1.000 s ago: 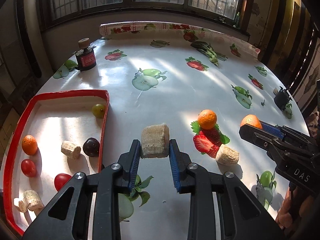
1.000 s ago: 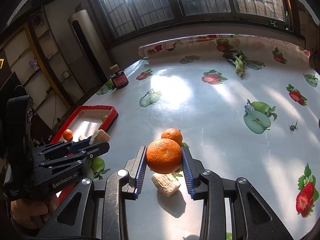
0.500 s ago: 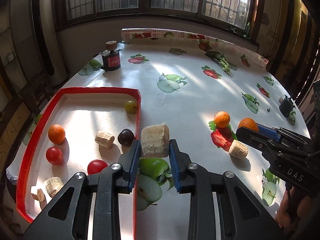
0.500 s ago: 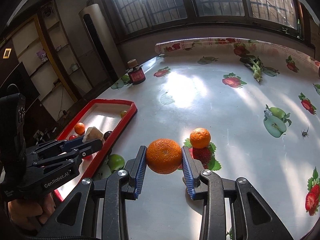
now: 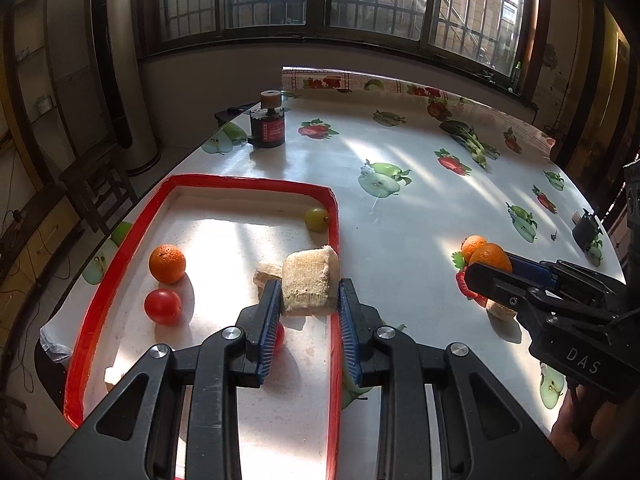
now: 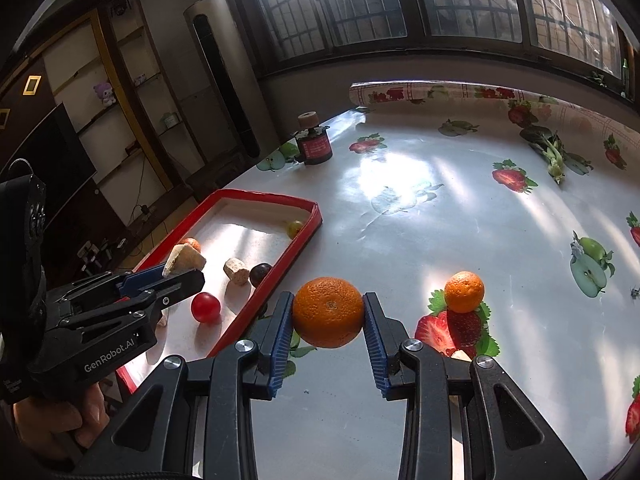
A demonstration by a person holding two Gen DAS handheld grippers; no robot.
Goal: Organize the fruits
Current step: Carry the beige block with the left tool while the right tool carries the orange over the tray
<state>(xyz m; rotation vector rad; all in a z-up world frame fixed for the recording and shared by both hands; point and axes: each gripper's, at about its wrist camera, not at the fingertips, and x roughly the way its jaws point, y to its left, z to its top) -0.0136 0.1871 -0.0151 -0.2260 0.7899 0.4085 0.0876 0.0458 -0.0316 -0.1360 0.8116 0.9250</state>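
Tablecloth sunlit; left gripper (image 5: pixel 308 316) clamps beige chunk (image 5: pixel 310 282) above tray (image 5: pixel 120 248); right gripper (image 6: pixel 328 340), clamping orange (image 6: pixel 328 312), sits outside its rim.

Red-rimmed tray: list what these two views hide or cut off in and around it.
- Left wrist view: a red tomato in the red-rimmed tray is mostly covered by the left gripper jaws; the dark plum is hidden entirely.
- Left wrist view: a beige chunk on the table is mostly behind the right gripper.
- Right wrist view: the left gripper hides the tray's near corner and most of a small orange.
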